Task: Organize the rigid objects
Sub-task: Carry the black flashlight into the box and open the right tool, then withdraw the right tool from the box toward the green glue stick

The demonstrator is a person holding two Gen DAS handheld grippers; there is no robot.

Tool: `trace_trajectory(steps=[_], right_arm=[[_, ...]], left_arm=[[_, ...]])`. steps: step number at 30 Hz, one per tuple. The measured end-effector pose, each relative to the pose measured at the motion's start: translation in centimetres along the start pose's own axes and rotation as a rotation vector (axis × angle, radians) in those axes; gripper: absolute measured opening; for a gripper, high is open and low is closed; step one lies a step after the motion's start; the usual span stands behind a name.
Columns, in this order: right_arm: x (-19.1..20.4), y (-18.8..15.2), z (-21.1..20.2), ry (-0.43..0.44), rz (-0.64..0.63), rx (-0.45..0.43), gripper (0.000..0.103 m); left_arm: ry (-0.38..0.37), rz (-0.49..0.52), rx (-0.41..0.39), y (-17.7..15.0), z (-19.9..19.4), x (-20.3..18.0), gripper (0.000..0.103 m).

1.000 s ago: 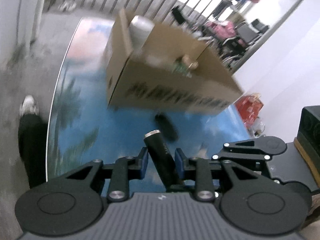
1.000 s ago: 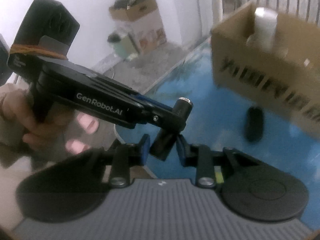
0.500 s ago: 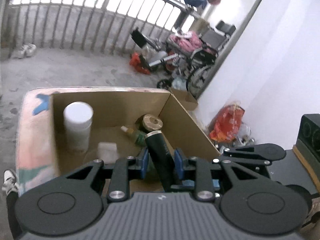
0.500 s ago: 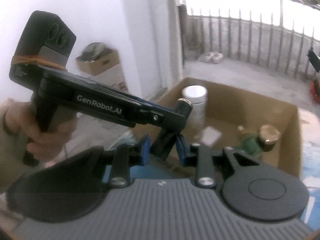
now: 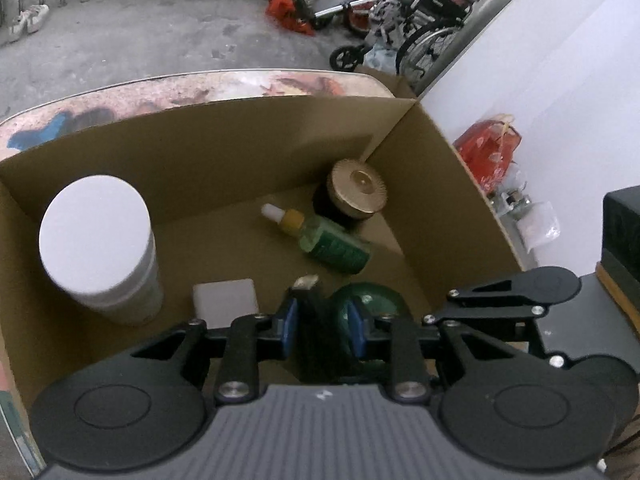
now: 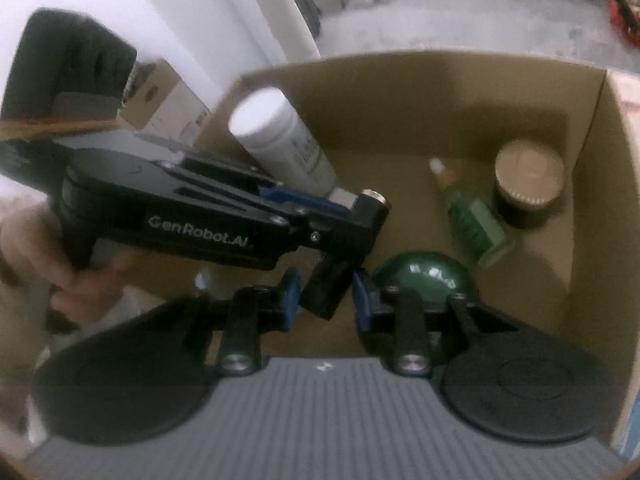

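Both grippers have swung from the blue tabletop to above the cardboard box (image 5: 436, 148). Left gripper (image 5: 322, 330) and right gripper (image 6: 326, 300) each clamp the same black tube (image 6: 344, 256), sharing it for a controlled drop beside the white jar (image 5: 100, 240).

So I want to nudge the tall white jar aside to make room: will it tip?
Probably tippy: the white jar stands upright, taller than wide, so push low. Its smooth round wall may slide or turn against the cardboard box. Weight can't be judged.
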State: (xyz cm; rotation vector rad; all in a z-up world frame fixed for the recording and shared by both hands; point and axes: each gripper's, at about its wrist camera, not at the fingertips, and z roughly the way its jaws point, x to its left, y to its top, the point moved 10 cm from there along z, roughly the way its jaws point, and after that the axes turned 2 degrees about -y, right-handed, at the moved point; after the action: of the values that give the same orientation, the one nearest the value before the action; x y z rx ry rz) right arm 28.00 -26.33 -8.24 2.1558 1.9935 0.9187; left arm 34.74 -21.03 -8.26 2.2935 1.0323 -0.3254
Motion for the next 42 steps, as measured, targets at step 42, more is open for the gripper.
trace_trajectory(steps=[42], right_arm=[[3.8,-19.1,-8.2,0.142,0.175,-0.085,0.045]], left_arm=[[0.064,0.26,-0.074,-24.2,-5.5,-8.4,0.055]])
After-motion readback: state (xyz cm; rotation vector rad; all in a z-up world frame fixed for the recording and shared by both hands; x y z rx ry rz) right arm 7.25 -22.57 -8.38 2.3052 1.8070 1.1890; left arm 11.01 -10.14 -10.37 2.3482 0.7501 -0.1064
